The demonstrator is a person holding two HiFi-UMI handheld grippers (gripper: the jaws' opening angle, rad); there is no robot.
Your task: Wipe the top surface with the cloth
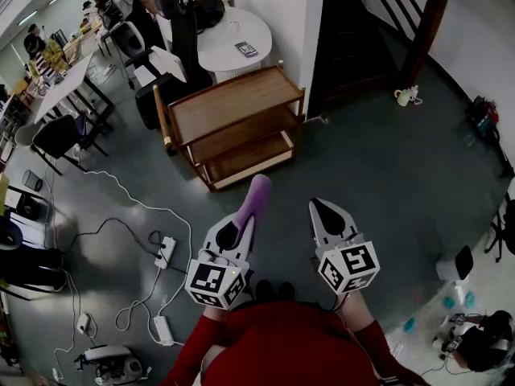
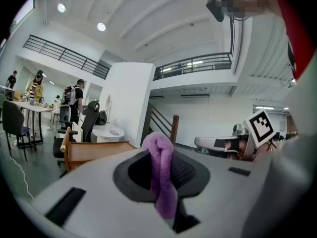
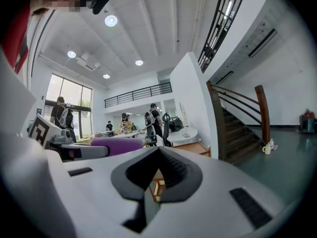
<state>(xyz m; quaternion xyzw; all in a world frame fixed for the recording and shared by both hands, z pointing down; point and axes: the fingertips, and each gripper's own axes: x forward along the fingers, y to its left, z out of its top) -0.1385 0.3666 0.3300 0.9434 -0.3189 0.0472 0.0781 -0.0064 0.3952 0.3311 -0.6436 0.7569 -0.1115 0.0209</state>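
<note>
A purple cloth (image 1: pixel 256 199) sticks out forward from my left gripper (image 1: pixel 244 222), which is shut on it. In the left gripper view the cloth (image 2: pixel 161 172) stands folded between the jaws of that gripper (image 2: pixel 164 185). A wooden three-shelf cart (image 1: pixel 233 107) stands on the floor ahead of both grippers, well apart from them, and its top is bare. My right gripper (image 1: pixel 324 209) is held beside the left one, with its jaws together and nothing in them. The right gripper view shows the cloth (image 3: pixel 116 145) to the left and the cart (image 3: pixel 190 148) beyond the shut gripper (image 3: pixel 156 175).
A round white table (image 1: pixel 237 39) stands behind the cart, with black office chairs (image 1: pixel 133 39) to its left. Power strips and white cables (image 1: pixel 165 252) lie on the floor at left. A dark staircase (image 1: pixel 386 30) rises at the back right, with a mug (image 1: pixel 402 96) on the floor beside it.
</note>
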